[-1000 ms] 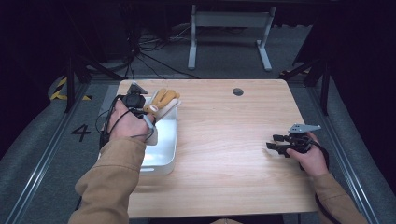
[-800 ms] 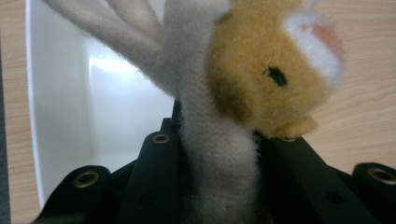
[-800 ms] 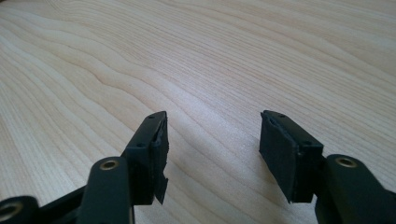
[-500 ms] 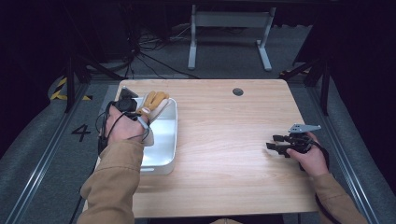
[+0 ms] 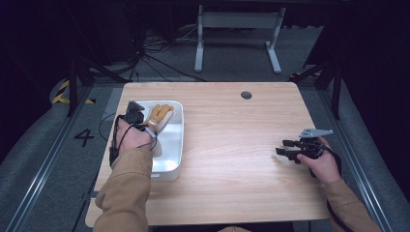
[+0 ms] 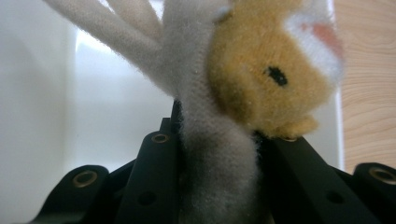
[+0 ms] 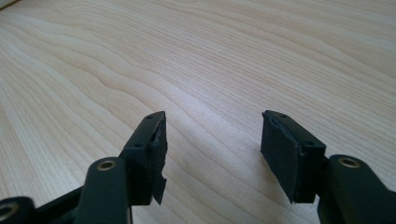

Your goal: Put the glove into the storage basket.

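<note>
A: Sleeves at the bottom edge first. What does each hand carry?

B: At lower right the right gripper [image 5: 286, 149] rests on the bench [image 5: 232, 145], jaws apart, nothing between them. At centre left the left gripper [image 5: 145, 122] is clamped on a plush toy [image 5: 159, 115].

A: Where does the toy sit?

B: Over the white tray [image 5: 175, 145], its long axis running up and right from the jaws, so the left hand is far nearer.

A: Any writing?

B: A "4" on the floor [image 5: 83, 137] at far left.
</note>
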`<action>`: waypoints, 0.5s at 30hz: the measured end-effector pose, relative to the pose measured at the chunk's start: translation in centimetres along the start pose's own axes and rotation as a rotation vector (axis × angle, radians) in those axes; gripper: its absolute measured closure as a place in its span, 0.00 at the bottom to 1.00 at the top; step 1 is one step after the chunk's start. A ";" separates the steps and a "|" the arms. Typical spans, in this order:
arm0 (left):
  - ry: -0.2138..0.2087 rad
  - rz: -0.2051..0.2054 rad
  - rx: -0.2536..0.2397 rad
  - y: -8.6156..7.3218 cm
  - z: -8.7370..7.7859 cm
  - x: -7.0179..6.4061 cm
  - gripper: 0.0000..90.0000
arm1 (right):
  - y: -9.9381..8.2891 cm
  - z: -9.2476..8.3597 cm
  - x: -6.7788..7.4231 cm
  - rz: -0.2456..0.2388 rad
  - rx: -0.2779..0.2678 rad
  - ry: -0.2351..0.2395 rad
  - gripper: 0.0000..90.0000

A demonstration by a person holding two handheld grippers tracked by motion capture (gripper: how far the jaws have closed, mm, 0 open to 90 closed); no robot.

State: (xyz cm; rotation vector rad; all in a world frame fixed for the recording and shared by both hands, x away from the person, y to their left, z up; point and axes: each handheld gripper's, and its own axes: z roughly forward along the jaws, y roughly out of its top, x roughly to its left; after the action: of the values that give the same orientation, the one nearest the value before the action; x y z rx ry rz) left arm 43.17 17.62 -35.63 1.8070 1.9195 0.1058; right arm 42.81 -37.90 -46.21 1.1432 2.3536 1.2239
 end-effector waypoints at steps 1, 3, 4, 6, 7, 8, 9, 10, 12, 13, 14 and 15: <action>-0.003 0.001 0.000 0.0 0.3 0.2 0.81 | 0.0 0.0 0.0 0.001 0.000 0.001 0.46; -0.004 -0.010 0.003 -0.1 0.9 0.5 0.81 | 0.0 0.0 0.0 0.002 0.002 -0.001 0.46; -0.001 -0.015 0.010 -0.1 1.2 0.7 0.81 | -0.1 0.1 -0.1 0.000 0.001 0.003 0.46; 0.007 -0.018 0.017 -0.1 1.9 0.8 0.81 | -0.1 0.1 -0.1 0.000 0.004 0.002 0.46; 0.009 -0.017 0.021 -0.1 2.1 0.8 0.81 | -0.1 0.1 -0.1 0.000 0.005 0.002 0.46; 0.007 -0.022 0.020 -0.1 2.4 0.8 0.81 | -0.1 0.1 -0.1 0.000 0.004 0.002 0.46; 0.001 -0.024 0.028 0.0 2.6 0.8 0.81 | -0.1 0.1 -0.1 0.001 0.004 0.002 0.46; -0.007 -0.032 0.026 0.2 2.8 0.9 0.81 | -0.1 0.1 -0.1 0.002 0.004 0.001 0.46; -0.016 -0.048 0.033 0.4 3.4 1.1 0.81 | -0.2 0.1 -0.2 0.006 0.007 0.001 0.46; -0.012 -0.060 0.030 0.4 3.7 1.2 0.81 | -0.2 0.0 -0.1 0.010 0.010 0.001 0.46; -0.004 -0.057 0.035 0.5 4.0 1.2 0.81 | -0.2 0.0 -0.2 0.010 0.010 0.000 0.46; 0.001 -0.060 0.044 0.4 4.3 1.3 0.81 | -0.2 0.0 -0.2 0.013 0.010 0.001 0.46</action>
State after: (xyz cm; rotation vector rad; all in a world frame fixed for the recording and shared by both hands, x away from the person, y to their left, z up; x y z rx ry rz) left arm 45.30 17.69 -39.58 1.7761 1.9893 0.0449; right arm 42.82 -38.10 -46.43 1.1630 2.3592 1.2180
